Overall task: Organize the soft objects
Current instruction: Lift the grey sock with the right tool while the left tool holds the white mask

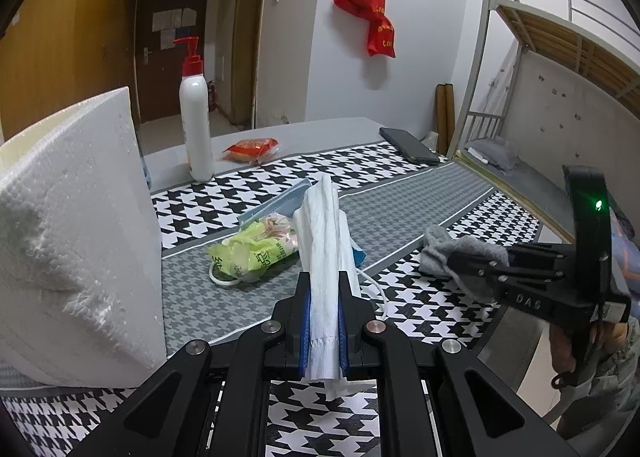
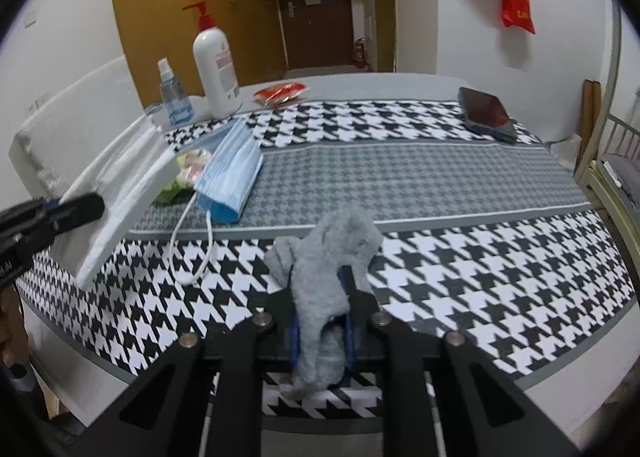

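Risk: your right gripper [image 2: 322, 321] bites only bunched middle of grey sock [image 2: 332, 257]; loose ends droop, may slide free on lift. Risk: white folded cloth [image 1: 326, 257] sticks far past left gripper [image 1: 324, 321]; swing could sweep blue mask [image 2: 232, 173] or green packet [image 1: 256, 253] at 11 o'clock off table [image 2: 460, 173]. Both jaws clamped, left on cloth, right on sock. Both grippers tilted down over table, your right at 3 o'clock of left.

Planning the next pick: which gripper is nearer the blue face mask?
Left. The left gripper, shut on the white folded cloth, is beside the blue face mask; the right gripper, gripping the grey sock, sits further away.
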### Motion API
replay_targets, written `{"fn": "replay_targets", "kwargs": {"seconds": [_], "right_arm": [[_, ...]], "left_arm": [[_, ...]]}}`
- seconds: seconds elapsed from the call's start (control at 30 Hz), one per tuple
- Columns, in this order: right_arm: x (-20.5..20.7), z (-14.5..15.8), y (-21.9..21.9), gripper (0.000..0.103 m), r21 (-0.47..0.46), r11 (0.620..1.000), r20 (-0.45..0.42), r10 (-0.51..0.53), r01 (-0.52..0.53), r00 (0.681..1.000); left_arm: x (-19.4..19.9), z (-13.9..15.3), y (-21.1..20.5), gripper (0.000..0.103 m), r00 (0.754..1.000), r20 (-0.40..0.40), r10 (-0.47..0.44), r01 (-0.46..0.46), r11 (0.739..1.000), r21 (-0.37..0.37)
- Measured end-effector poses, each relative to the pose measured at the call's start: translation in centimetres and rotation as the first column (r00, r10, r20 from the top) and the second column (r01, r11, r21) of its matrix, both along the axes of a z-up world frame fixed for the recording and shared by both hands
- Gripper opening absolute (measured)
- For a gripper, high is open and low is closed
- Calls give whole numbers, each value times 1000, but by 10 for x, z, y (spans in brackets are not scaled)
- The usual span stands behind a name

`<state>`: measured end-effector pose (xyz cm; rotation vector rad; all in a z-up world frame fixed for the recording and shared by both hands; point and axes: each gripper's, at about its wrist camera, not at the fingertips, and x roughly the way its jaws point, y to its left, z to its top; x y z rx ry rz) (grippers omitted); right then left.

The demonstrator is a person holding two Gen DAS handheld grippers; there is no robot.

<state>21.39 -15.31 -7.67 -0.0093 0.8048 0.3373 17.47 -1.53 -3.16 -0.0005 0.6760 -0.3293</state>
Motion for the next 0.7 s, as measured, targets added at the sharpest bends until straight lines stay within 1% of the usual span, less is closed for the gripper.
{"fn": "replay_targets", "kwargs": {"seconds": [0.1, 0.23, 0.5, 0.7], "right_arm": [[-2, 8, -7, 20, 25, 999, 11, -28, 27, 1000], [-6, 16, -10, 20, 42, 998, 26, -40, 39, 999], [-17, 36, -7, 20, 56, 998, 83, -25, 21, 996], [-27, 53, 2, 20, 63, 998, 131, 8, -16, 991]], "left_arm": [[-1, 3, 0, 12, 1000, 10, 1, -1, 1000, 1], [-2, 7, 1, 12, 1000, 22, 6, -6, 1000, 2], [-12, 19, 4, 12, 998, 64, 14, -14, 1000, 9], [-19, 26, 9, 12, 996, 90, 28, -29, 999, 17]]}}
